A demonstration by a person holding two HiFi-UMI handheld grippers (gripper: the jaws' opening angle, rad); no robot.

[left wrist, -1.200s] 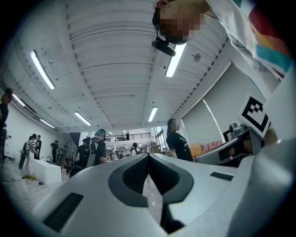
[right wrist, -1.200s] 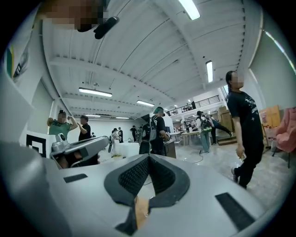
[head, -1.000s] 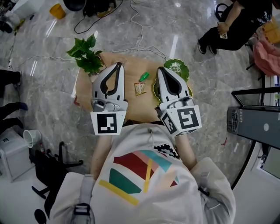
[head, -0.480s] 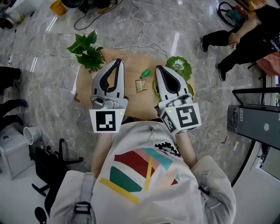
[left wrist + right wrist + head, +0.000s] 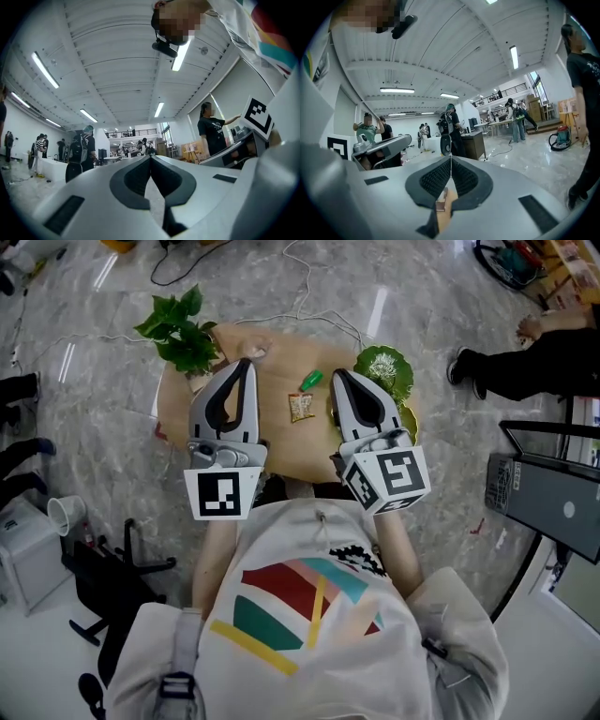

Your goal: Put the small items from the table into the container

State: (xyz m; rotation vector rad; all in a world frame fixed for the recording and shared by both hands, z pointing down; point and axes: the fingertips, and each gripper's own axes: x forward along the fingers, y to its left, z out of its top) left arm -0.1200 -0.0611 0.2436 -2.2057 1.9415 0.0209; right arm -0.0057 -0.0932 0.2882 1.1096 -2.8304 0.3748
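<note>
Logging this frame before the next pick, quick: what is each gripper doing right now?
Left gripper: closed, nothing between its jaws.
Right gripper: closed, nothing between its jaws.

The left tongs (image 5: 246, 363) and right tongs (image 5: 339, 377) are finished in pale grey with black inner pads, and their cubes (image 5: 223, 495) are patterned in black-and-white squares. Between the tongs a light tan wooden table (image 5: 281, 442) is seen, with a bright green item (image 5: 310, 380) and a beige-and-orange printed packet (image 5: 300, 407). Just beyond the right tongs a green, leaf-patterned dish (image 5: 384, 367) is edged in yellow. Beyond the left tongs a dark green plant (image 5: 178, 334) is shown. The floor (image 5: 94, 427) is veined in grey.
</note>
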